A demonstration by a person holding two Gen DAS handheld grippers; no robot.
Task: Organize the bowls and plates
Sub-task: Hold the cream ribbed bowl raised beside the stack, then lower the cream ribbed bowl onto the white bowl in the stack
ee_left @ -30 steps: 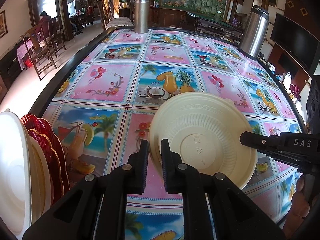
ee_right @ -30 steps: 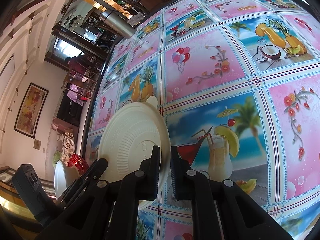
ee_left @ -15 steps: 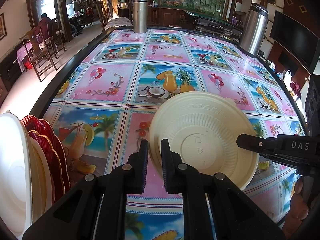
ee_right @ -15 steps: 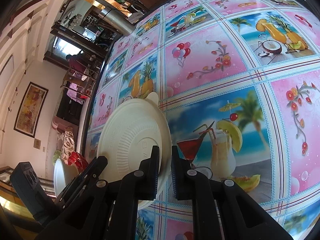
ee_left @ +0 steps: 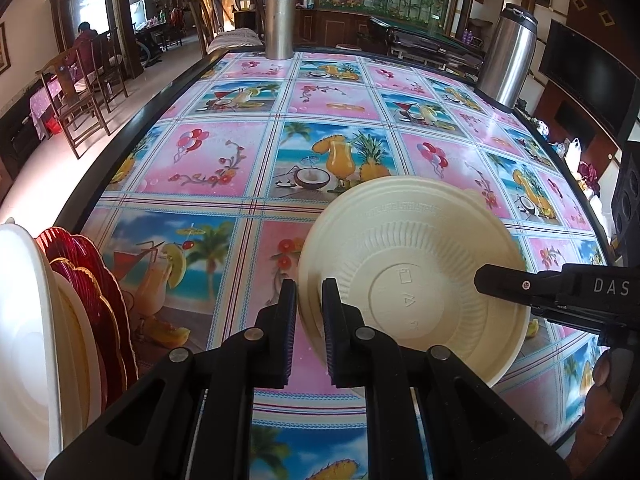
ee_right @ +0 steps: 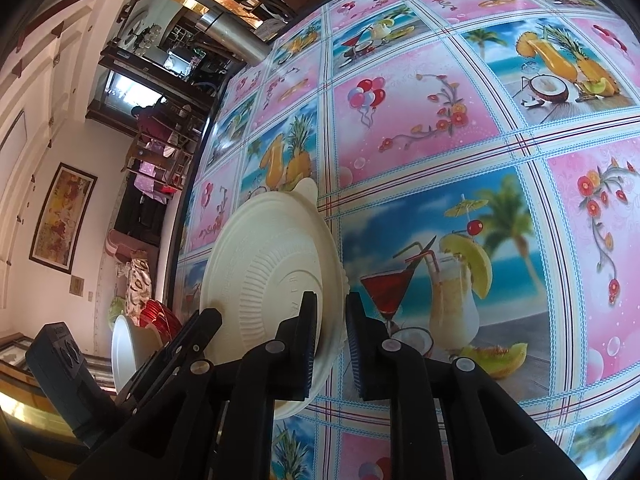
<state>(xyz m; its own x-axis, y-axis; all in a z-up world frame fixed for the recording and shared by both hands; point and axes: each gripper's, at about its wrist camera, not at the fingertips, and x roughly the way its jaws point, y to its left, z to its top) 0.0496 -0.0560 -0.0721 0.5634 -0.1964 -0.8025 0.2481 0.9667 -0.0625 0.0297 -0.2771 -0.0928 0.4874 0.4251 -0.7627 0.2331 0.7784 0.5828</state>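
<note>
The left tongs (ee_left: 309, 312) are clamped on the near rim of a cream bowl (ee_left: 404, 276), one pad outside the wall and one inside. The bowl is tipped up so its ribbed underside and flat base face the left camera. Its far rim sits low near the surface (ee_left: 224, 152), though whether it touches cannot be told.

The right tongs (ee_right: 332, 336) reach in from the opposite side of the same bowl. Their jaws are opening: in the right view the bowl's rim sits between the two pads, close against the left pad with a clear gap to the right one, so they no longer press on it. From the left camera these tongs appear as a black arm marked "DAS", its tip over the bowl's right edge, with part of a hand (ee_left: 604, 376) below it.

Just left of the left tongs a row of dishes stands on edge: a large white plate (ee_left: 24, 336) nearest, then red plates with gilt scalloped edges (ee_left: 100, 292) behind it.

The surface carries a glossy cloth of pink and blue squares printed with cocktails, pineapples and balloons. At its far end stand two steel flasks, one upright in the middle (ee_left: 279, 24) and one at the right corner (ee_left: 508, 56).

Beyond, wooden chairs (ee_left: 72, 92) stand on a pale floor, and a person (ee_left: 86, 40) sits by a bright window.
</note>
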